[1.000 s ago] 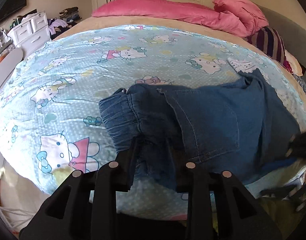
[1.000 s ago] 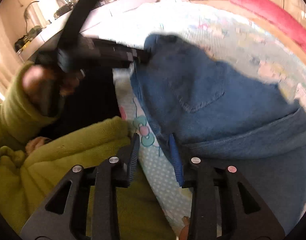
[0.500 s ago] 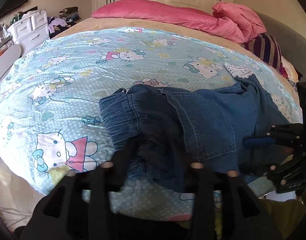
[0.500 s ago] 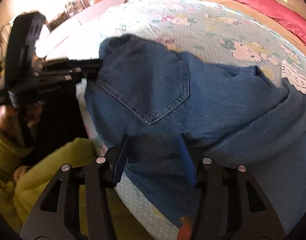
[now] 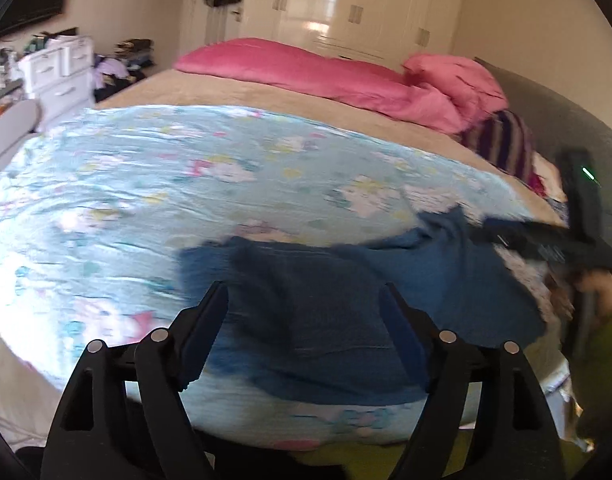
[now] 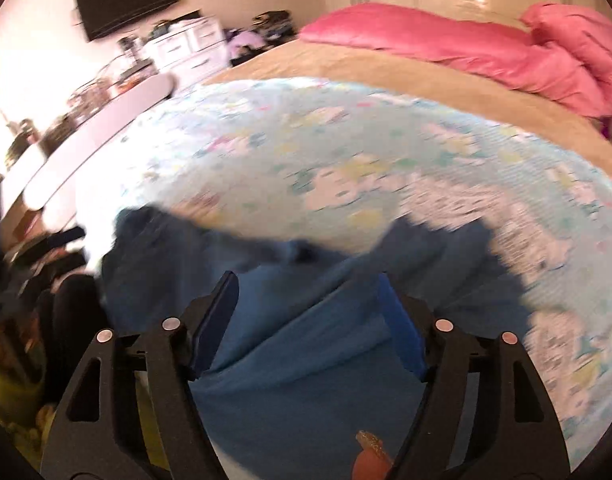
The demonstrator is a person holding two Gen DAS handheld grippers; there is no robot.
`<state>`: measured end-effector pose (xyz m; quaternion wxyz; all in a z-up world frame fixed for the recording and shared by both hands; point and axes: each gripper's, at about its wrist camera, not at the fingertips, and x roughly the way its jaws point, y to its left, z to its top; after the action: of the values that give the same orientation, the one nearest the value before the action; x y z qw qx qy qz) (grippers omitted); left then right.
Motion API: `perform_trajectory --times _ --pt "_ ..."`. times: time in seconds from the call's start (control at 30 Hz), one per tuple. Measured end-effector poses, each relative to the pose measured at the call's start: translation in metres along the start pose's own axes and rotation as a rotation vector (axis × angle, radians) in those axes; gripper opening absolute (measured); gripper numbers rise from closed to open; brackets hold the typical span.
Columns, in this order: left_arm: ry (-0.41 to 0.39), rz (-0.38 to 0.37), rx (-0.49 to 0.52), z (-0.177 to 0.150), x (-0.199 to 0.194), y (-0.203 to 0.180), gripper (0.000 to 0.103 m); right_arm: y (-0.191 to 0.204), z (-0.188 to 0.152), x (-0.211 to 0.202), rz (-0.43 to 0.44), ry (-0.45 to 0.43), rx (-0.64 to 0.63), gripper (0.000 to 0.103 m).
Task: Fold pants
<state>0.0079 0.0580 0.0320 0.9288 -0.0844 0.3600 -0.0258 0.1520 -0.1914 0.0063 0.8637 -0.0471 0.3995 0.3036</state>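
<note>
Both frames motion-blurred, so detail is limited.

Near: left gripper [image 5: 306, 320] jaws spread wide, nothing between them, hovering over the near part of the pants [image 5: 345, 304]. Right gripper [image 6: 307, 320] likewise wide apart and empty, above the denim.

Pants: one pair, blue denim, lying in a flattish bundle at the near edge of the bed, on the light-blue cartoon-print sheet [image 5: 126, 184]. Looks partly folded already, though blur makes the layer count unclear.

Handling, my read: denim is soft and limp but fairly heavy for cloth; not slippery, not fragile. It'll sag and drag if lifted from one point. Best to pinch at a thick edge, waistband or hem, one gripper on each corner, so the layers lift together.

Mid: tan blanket [image 5: 266, 96] beyond the sheet.

Far: one long pink duvet [image 5: 306, 68] across the head of the bed, striped cushion [image 5: 501, 144] at right, white wardrobe [image 5: 365, 4] behind.

Count: two grippers, one pair of pants.
</note>
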Motion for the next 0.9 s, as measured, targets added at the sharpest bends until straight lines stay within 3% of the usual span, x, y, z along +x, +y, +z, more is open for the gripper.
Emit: perform_trajectory --times 0.4,0.6,0.7,0.73,0.9 --pt "0.204 -0.207 0.136 -0.007 0.074 -0.086 0.075 -0.039 0.061 0.086 -0.169 0.111 -0.044 0.066" --pt "0.257 -0.235 0.207 -0.010 0.100 -0.114 0.075 -0.058 0.070 0.140 -0.275 0.213 -0.011 0.065" --pt "0.275 -0.237 0.239 -0.013 0.111 -0.122 0.075 -0.070 0.067 0.146 -0.254 0.215 0.001 0.019" --pt "0.283 -0.234 0.238 -0.015 0.115 -0.122 0.075 -0.074 0.066 0.141 -0.235 0.201 0.019 0.011" --pt "0.291 -0.235 0.235 -0.020 0.121 -0.119 0.075 -0.086 0.060 0.091 -0.194 0.092 0.072 0.006"
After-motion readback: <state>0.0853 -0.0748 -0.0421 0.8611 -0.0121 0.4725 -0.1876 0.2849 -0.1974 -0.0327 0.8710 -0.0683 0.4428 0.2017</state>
